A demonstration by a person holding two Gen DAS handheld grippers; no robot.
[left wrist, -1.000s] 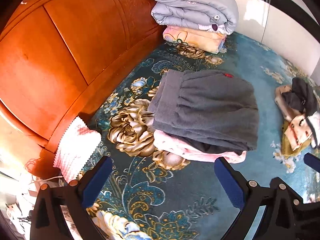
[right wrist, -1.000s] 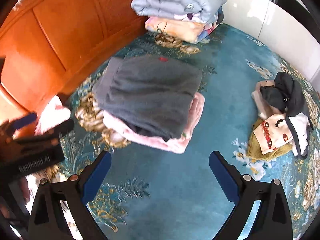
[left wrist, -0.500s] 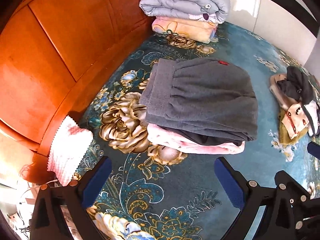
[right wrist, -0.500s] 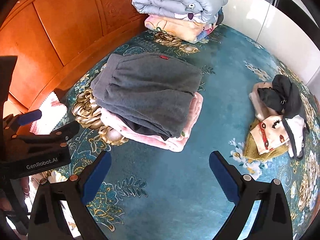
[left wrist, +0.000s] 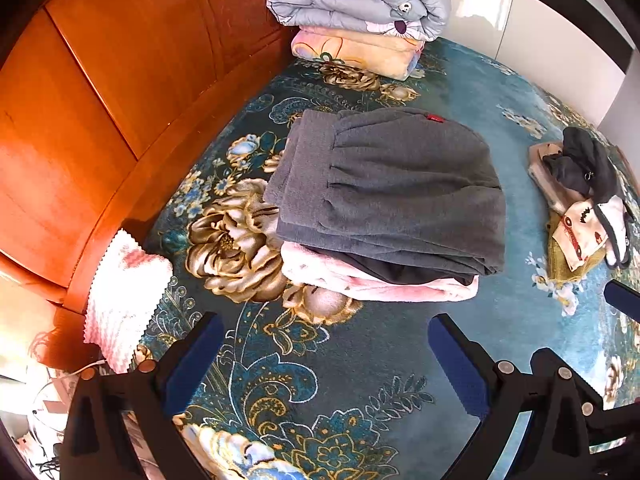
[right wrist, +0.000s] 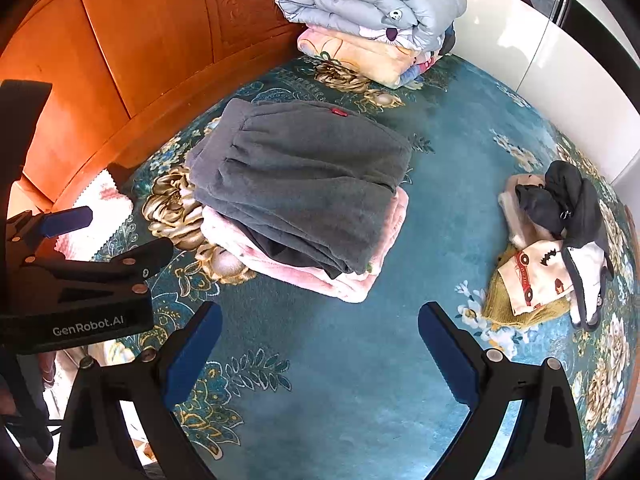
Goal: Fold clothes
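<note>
Both grippers spread wide, holding nothing: left gripper (left wrist: 324,354) and right gripper (right wrist: 320,344) hover over bare bedspread (right wrist: 360,380), short of the folded stack. Stack sits mid-bed near the wooden headboard (left wrist: 120,80): grey pants (left wrist: 392,196) folded on top of a pink fleece garment (left wrist: 360,280), a dark layer showing between them at the front edge. Unfolded pile (right wrist: 560,240) lies well apart on the right, dark garment draped over a printed cream one and something mustard-coloured. Folded quilts (left wrist: 360,4) stacked at the headboard corner, clear of everything. Judgement: grey piece looks done, next target is likely the right pile. Risks: that pile is tangled, so a pinch on the dark top layer could drag the printed piece along, or catch one ply only and let it slide out mid-lift; the dark one shows a zipper pull, which could snag. Left gripper is the closer one to the stack in the right view; a sweep across could clip the front edge and shear grey off pink, since fleece on fleece probably holds poorly. Orientation: grey pants' waistband faces the headboard side, gathers run from it; long axis runs from the waistband toward the open bed on the right, folded edge toward the grippers. Pile has no clear axis.
</note>
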